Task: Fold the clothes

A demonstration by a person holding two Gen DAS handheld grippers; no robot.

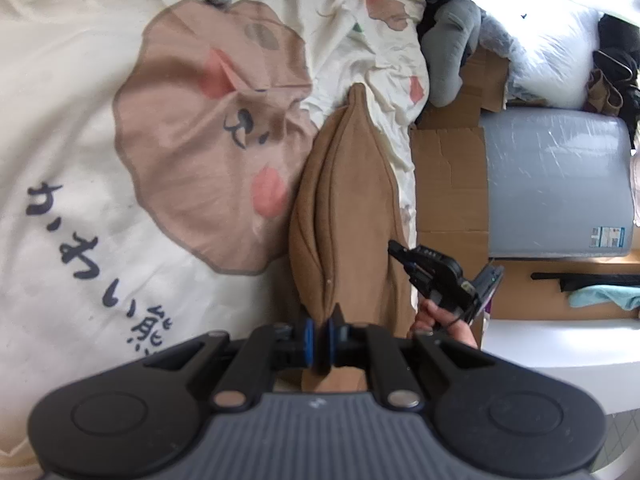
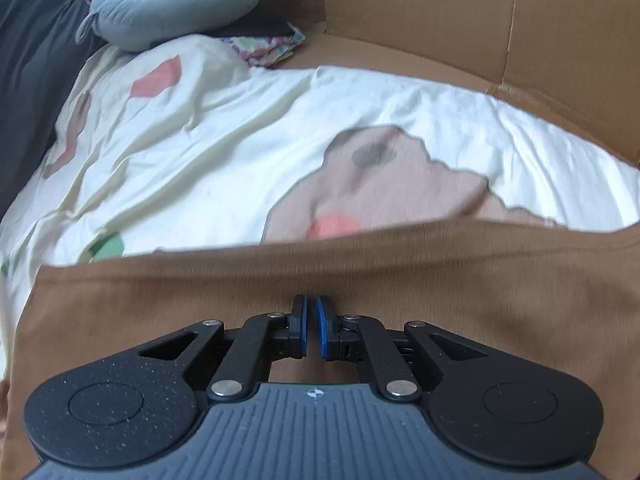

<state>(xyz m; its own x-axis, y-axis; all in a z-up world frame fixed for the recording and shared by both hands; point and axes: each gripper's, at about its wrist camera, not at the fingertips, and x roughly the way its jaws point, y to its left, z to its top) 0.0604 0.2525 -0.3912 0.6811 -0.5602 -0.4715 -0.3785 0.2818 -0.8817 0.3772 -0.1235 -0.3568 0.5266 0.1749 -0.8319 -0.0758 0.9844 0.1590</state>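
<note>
The brown garment [image 1: 344, 208] lies on the bed's cream quilt [image 1: 72, 120], stretched forward from the left tool [image 1: 319, 338] — whose blue pads are pressed together on its near fold. Dark Japanese characters [image 1: 80, 248] are printed on the quilt beside a bear face. The right tool [image 2: 311, 330] hovers over the cloth, fingers nearly together, pinching nothing visible.

A bed [image 1: 72, 80] carries everything, covered by a cream sheet [image 2: 224, 148] printed with a bear face [image 1: 208, 140] and dark lettering. A brown garment [image 1: 344, 200] lies on it; a grey-blue cushion [image 2: 176, 8] rests at the far side.
</note>
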